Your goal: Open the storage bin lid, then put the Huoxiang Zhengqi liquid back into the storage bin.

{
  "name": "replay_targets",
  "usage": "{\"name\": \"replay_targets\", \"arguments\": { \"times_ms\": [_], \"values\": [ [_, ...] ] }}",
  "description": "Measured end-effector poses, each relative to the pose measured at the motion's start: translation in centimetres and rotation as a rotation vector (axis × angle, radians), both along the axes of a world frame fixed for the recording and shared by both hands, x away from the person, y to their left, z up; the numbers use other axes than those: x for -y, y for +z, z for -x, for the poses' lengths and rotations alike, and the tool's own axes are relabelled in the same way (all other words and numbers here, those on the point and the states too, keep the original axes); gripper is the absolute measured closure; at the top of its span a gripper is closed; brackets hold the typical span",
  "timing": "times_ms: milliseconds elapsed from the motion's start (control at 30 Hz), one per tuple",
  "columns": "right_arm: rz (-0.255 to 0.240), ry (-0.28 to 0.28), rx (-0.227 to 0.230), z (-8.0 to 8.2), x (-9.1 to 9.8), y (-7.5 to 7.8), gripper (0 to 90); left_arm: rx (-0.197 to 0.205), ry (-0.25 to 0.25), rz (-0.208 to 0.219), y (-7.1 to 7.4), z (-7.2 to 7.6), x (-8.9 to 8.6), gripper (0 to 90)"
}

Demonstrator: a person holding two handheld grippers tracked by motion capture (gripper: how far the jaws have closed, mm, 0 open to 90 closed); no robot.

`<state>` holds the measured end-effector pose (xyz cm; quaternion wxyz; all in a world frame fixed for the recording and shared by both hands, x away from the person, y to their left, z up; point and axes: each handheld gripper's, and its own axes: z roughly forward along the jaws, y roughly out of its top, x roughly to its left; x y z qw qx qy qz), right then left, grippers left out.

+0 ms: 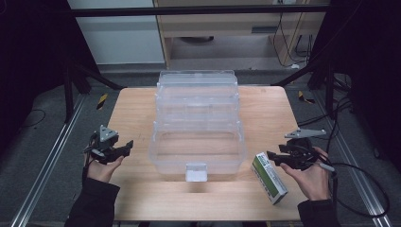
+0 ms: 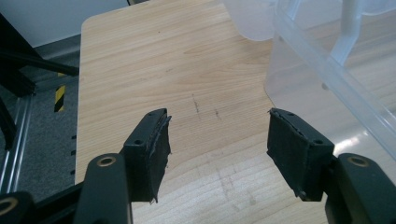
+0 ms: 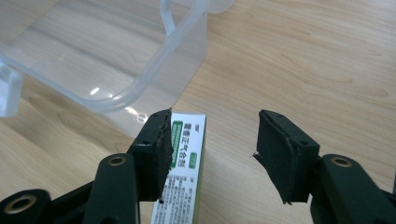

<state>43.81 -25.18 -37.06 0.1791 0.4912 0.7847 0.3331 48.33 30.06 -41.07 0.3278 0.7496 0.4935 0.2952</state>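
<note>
Now lay flat on the counter (image 1: 142,189), that little green box (image 1: 268,177), beside the clear bin (image 1: 198,142). Looked light, stiff; best pinched across long sides. Right claw (image 3: 212,140) wide, left claw (image 2: 217,140) wide, both empty.

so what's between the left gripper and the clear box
Nothing: bare wooden table separates the left gripper from the clear box, plain in the left gripper view.

Right claw (image 3: 212,154) seen spread open above a green-and-white printed carton (image 3: 184,172), beside a clear plastic storage box (image 3: 140,84) on the pale wooden desk (image 3: 303,56).
</note>
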Motion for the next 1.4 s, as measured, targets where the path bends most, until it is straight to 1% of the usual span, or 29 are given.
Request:
{"name": "replay_targets", "arguments": {
  "times_ms": [33,233,300,367,400,433,500,633,767,800,900,967,1067,1133,1200,1233,1400],
  "values": [
    [0.008,0.000,-0.002,0.1,0.1,0.0,45.1,-0.001,0.001,-0.001,0.0,0.0,0.0,37.8],
    [0.028,0.000,-0.060,0.4,0.2,-0.1,43.1,-0.013,0.010,-0.014,-0.3,-0.2,-0.2,37.3],
    [0.042,0.011,-0.072,0.6,0.1,0.0,42.7,-0.016,0.012,-0.018,-0.4,-0.2,-0.1,37.0],
    [0.045,0.011,-0.077,0.7,0.1,0.0,42.4,-0.018,0.012,-0.020,-0.5,-0.3,-0.1,36.9],
    [0.045,0.013,-0.084,0.8,0.0,0.0,42.3,-0.020,0.012,-0.022,-0.5,-0.3,-0.1,36.9],
    [0.053,0.016,-0.101,0.9,0.0,-0.1,42.0,-0.023,0.011,-0.021,-0.6,-0.4,-0.1,36.9],
    [0.061,0.016,-0.106,0.9,-0.1,-0.1,42.0,-0.031,0.014,-0.026,-0.9,-0.5,-0.2,36.8],
    [0.069,0.020,-0.131,0.9,-0.4,-0.2,41.9,-0.038,0.023,-0.030,-1.1,-0.6,-0.4,36.8],
    [0.090,0.026,-0.151,1.0,-1.0,-0.1,42.5,-0.038,0.028,-0.031,-1.1,-0.6,-0.5,36.8],
    [0.097,0.035,-0.155,1.0,-1.0,-0.1,43.0,-0.041,0.029,-0.033,-1.2,-0.7,-0.6,36.7],
    [0.110,0.041,-0.180,0.9,-1.6,-0.1,44.0,-0.046,0.034,-0.036,-1.3,-0.8,-0.7,36.6],
    [0.113,0.041,-0.187,0.9,-1.7,-0.1,44.4,-0.048,0.039,-0.040,-1.3,-0.8,-0.8,36.6],
    [0.132,0.043,-0.196,0.8,-2.0,-0.2,45.5,-0.047,0.042,-0.040,-1.2,-0.7,-0.8,36.6],
    [0.130,0.043,-0.207,0.8,-2.2,-0.2,45.9,-0.045,0.042,-0.042,-1.2,-0.7,-0.7,36.6],
    [0.139,0.052,-0.214,0.8,-2.4,-0.2,46.7,-0.046,0.040,-0.043,-1.2,-0.8,-0.6,36.6],
    [0.142,0.051,-0.222,0.8,-2.5,-0.2,47.5,-0.047,0.040,-0.043,-1.2,-0.8,-0.6,36.6],
    [0.145,0.045,-0.237,0.7,-2.5,-0.5,48.7,-0.050,0.042,-0.044,-1.3,-0.8,-0.7,36.6]
  ]
}}
